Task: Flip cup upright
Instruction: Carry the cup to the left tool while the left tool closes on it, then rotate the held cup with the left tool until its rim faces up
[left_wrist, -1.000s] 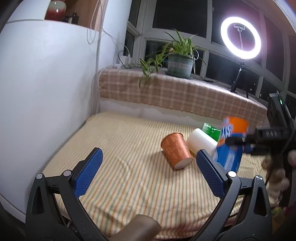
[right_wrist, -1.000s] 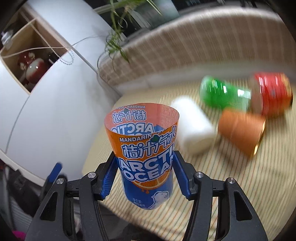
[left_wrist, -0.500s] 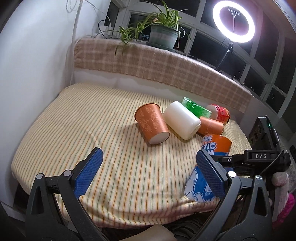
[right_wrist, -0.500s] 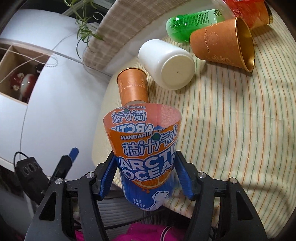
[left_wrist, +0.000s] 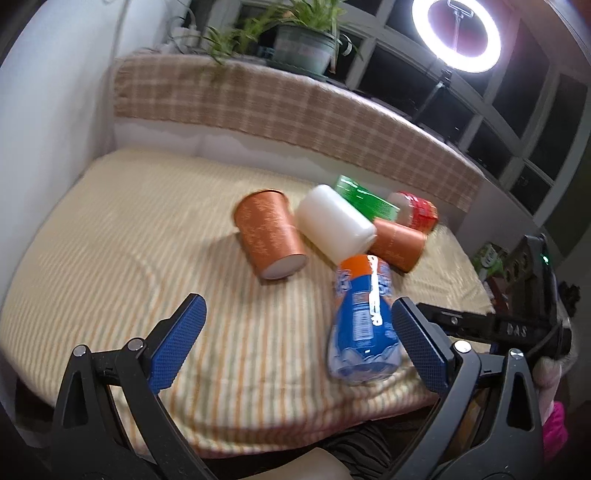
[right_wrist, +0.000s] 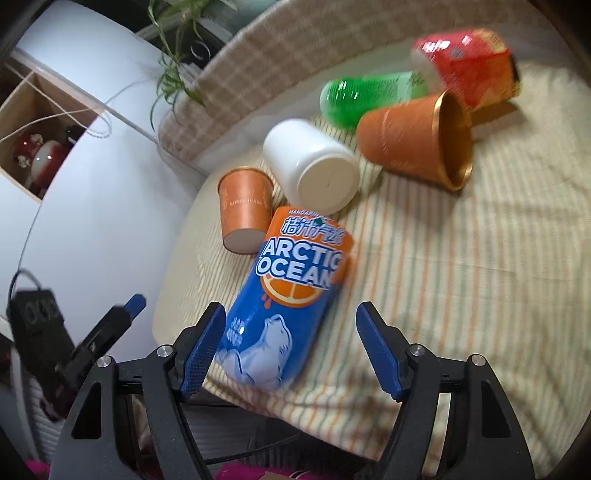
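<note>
The blue and orange Arctic Ocean cup (right_wrist: 291, 295) lies on its side on the striped cloth near the front edge, between the fingers of my open right gripper (right_wrist: 290, 349), touching neither. It also shows in the left wrist view (left_wrist: 364, 321), close to the right finger of my open, empty left gripper (left_wrist: 295, 339). Beyond it lie an orange paper cup (left_wrist: 269, 232), a white cup (left_wrist: 334, 223), a second orange cup (right_wrist: 417, 147), a green cup (right_wrist: 364, 98) and a red cup (right_wrist: 469, 62), all on their sides.
The striped table (left_wrist: 110, 236) ends at a checked ledge (left_wrist: 258, 99) with a potted plant (left_wrist: 303, 48). A ring light (left_wrist: 458, 33) stands at the back right. A white cabinet (right_wrist: 92, 206) is to the left.
My right gripper has opened and let go of the Arctic Ocean cup, which now lies on its side on the cloth. The left gripper has shifted closer over the table.
</note>
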